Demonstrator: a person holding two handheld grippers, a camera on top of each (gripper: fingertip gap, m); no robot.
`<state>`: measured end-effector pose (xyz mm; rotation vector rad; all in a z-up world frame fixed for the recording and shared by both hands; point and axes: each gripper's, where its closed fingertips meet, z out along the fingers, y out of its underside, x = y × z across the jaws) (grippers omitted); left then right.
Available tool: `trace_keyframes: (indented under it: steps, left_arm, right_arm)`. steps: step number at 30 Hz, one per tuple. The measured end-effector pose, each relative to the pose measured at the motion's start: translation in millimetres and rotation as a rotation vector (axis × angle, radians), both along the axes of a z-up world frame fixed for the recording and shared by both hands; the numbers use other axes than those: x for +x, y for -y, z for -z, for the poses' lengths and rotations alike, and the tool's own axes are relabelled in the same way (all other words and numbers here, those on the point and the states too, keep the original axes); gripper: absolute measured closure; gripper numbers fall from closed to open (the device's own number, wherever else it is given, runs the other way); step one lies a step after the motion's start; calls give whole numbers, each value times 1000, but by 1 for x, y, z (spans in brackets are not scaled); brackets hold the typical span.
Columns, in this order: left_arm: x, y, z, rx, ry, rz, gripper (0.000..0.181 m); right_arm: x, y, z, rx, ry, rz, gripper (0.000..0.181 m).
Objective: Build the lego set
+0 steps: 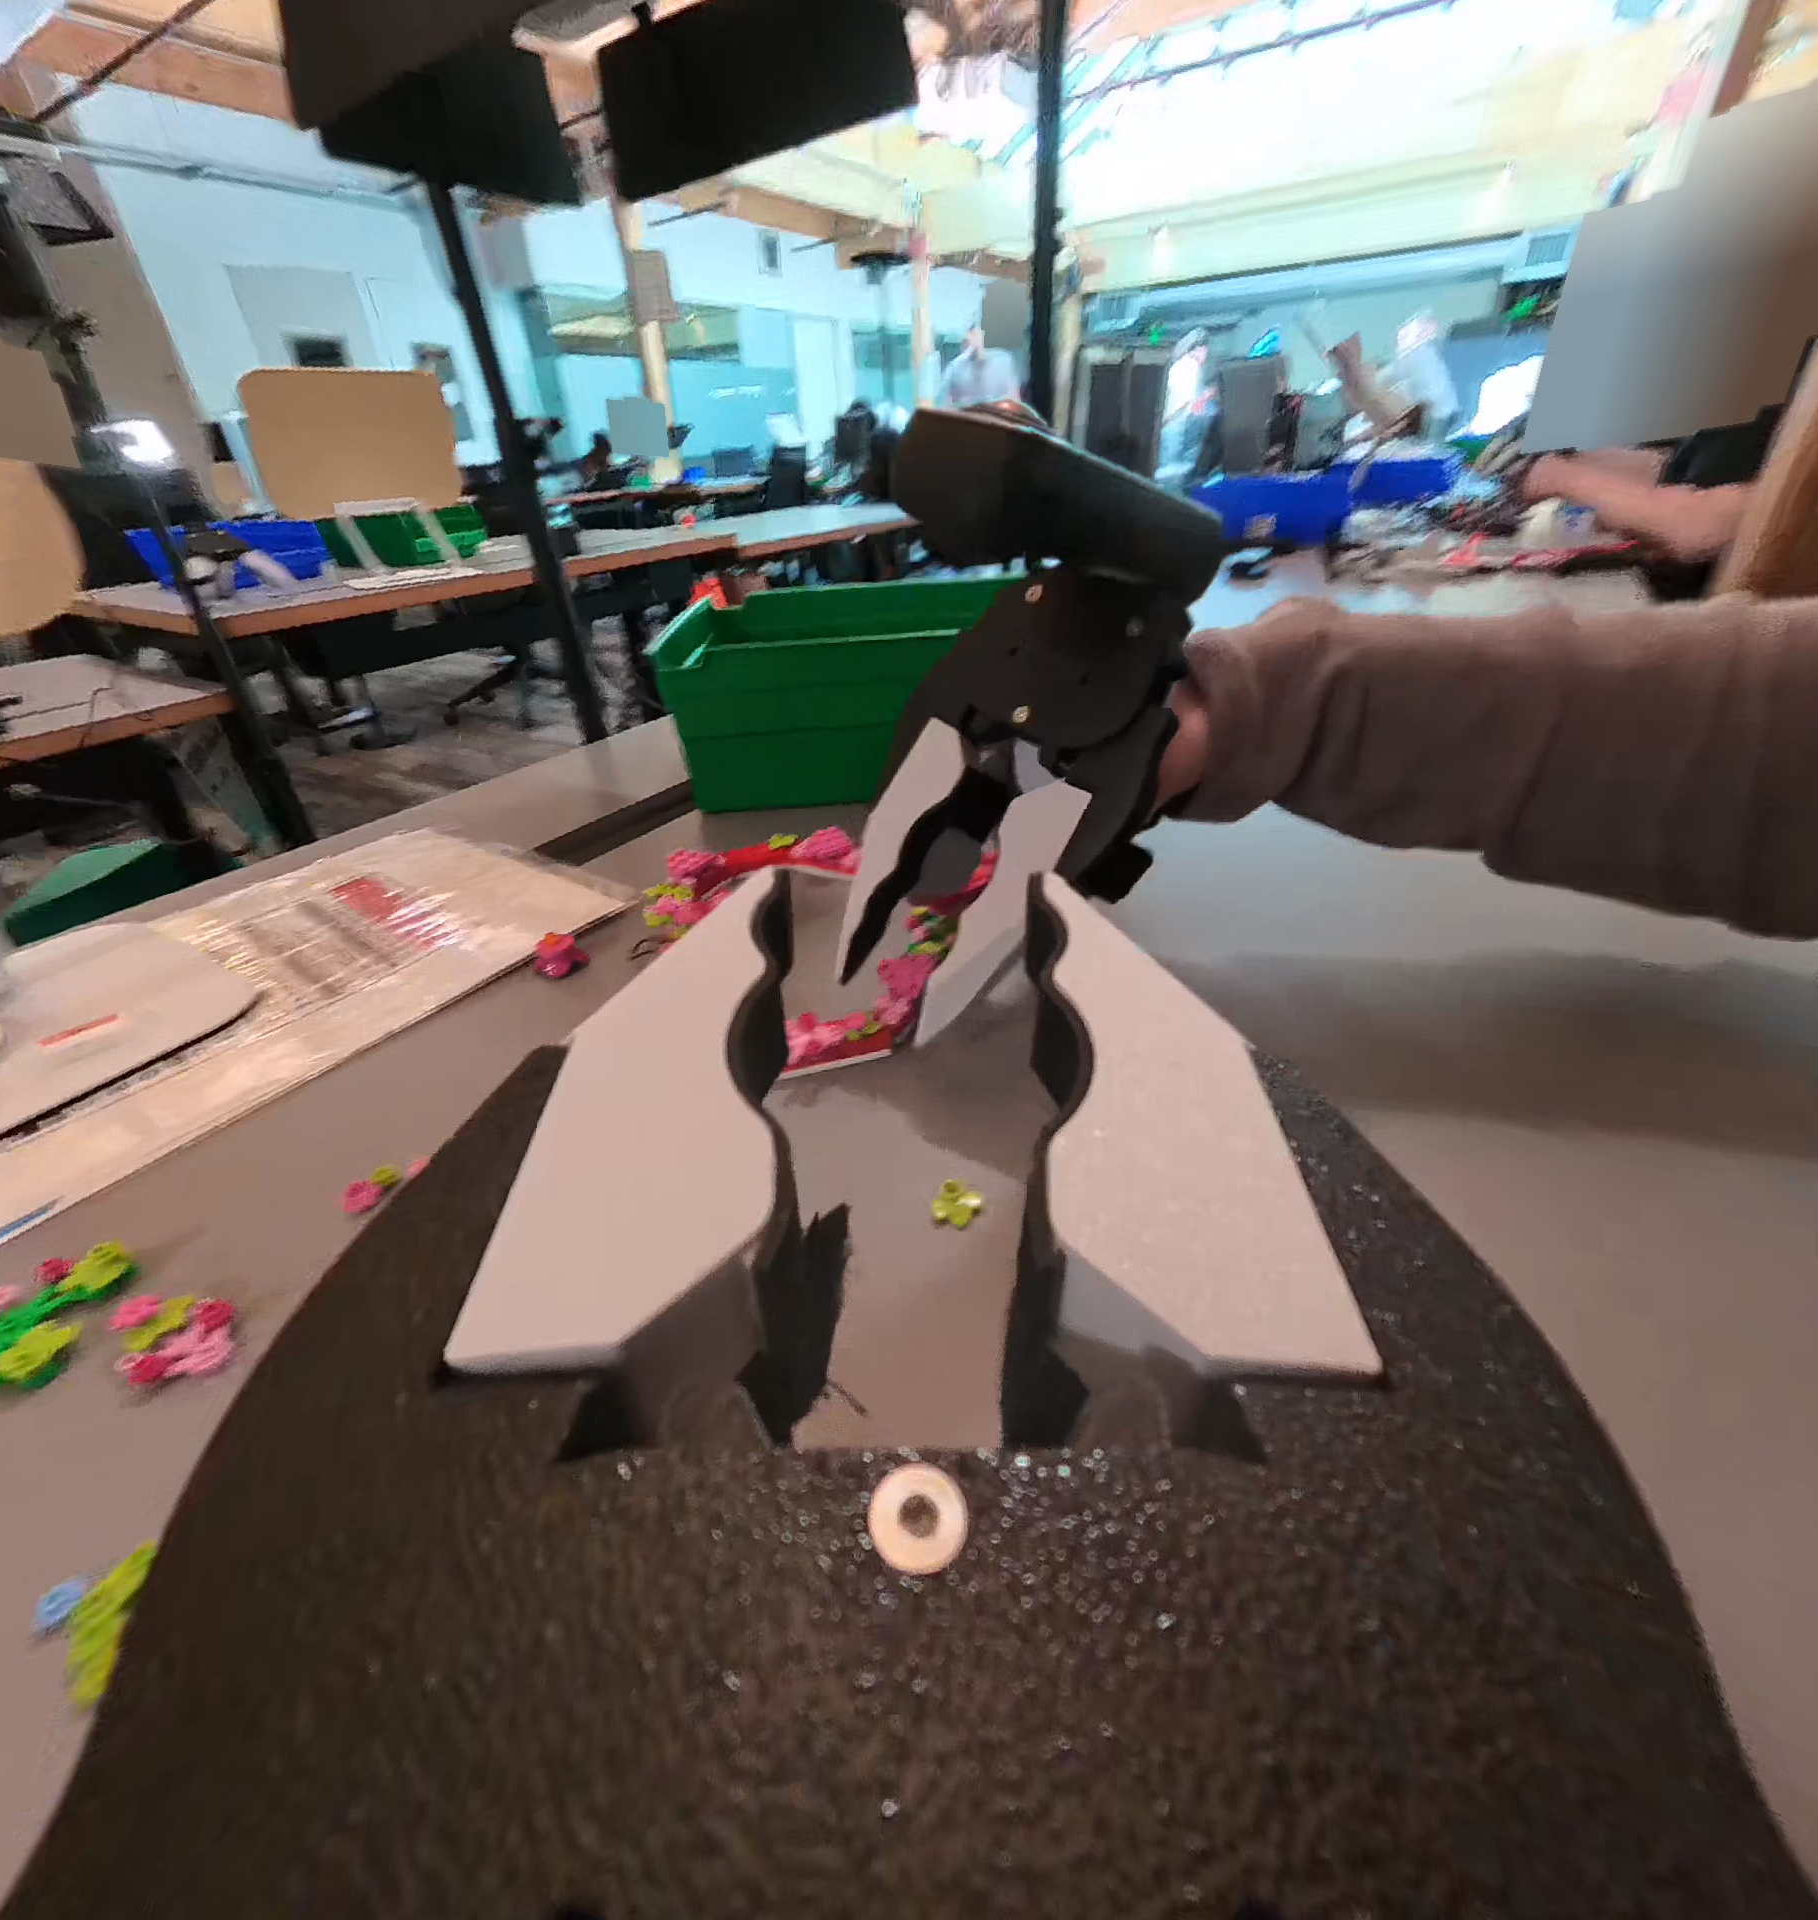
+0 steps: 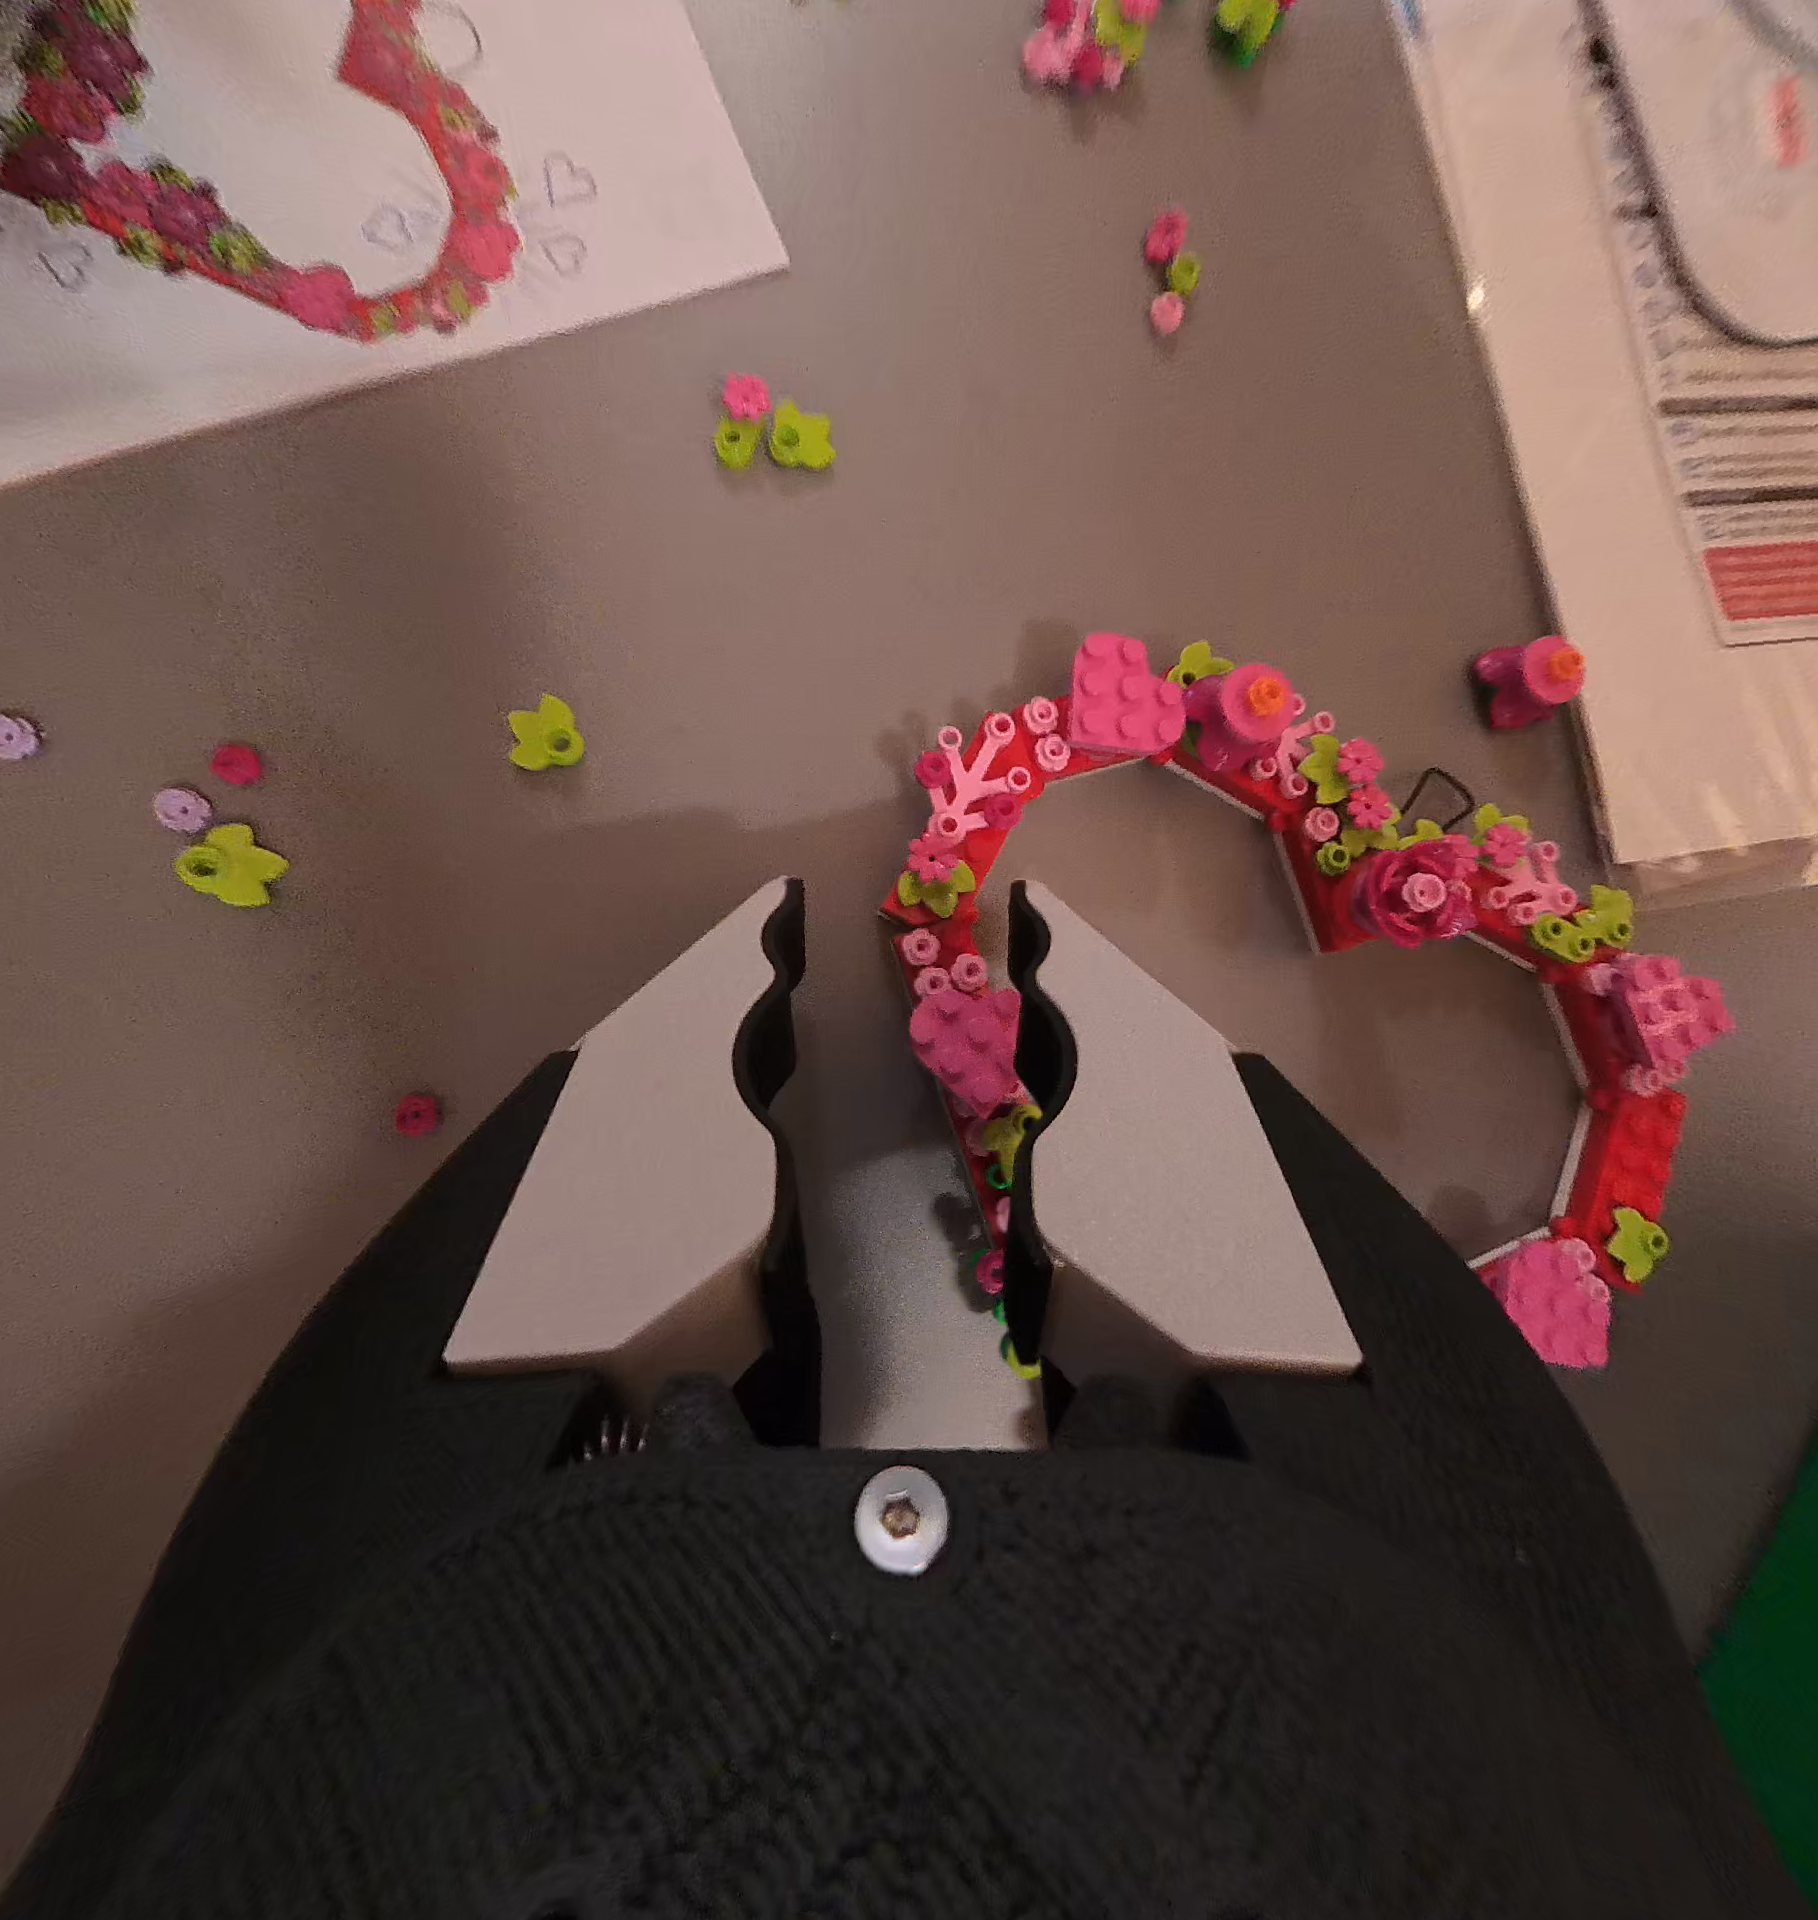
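Two hand-held grippers, one lego heart.

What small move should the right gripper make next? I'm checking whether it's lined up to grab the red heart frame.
Probably shift slightly right, then close. The right gripper is open above the red heart frame, whose left arm runs along the inner face of the right finger rather than centred in the gap.

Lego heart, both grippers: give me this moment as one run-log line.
left gripper: open, empty | right gripper: open, straddling heart rim | lego heart: flat on table, partly decorated | loose pieces: scattered
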<state>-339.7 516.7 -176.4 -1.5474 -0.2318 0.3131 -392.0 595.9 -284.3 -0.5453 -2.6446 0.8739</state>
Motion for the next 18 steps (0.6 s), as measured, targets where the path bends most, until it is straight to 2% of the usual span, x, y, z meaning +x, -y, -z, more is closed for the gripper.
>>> trace_keyframes:
  steps: [3, 6, 9, 10, 12, 15, 18]
  left_arm:
    - [11, -4, 2, 3, -6, 80, 130]
    - [9, -7, 0, -43, -63, 81, 130]
    - [9, -16, -4, -90, -103, 147, 130]
    - [13, -22, -2, -134, -129, 202, 125]
    - [26, -32, 16, -299, -202, 368, 109]
    - [-5, -40, 54, -594, -346, 333, 101]
    - [-28, -50, 73, -690, -428, 334, 110]
  right_arm:
    - [9, 4, -11, -98, -81, 43, 139]
    - [11, 1, -2, -84, -132, 77, 134]
    - [4, -1, 8, -78, -70, 109, 135]
    - [2, -2, 10, -80, -43, 112, 136]
    - [2, -1, 12, -72, 17, 108, 140]
    - [-2, -2, 12, -32, 17, 93, 155]
    - [-5, -4, 13, 2, 1, 80, 164]
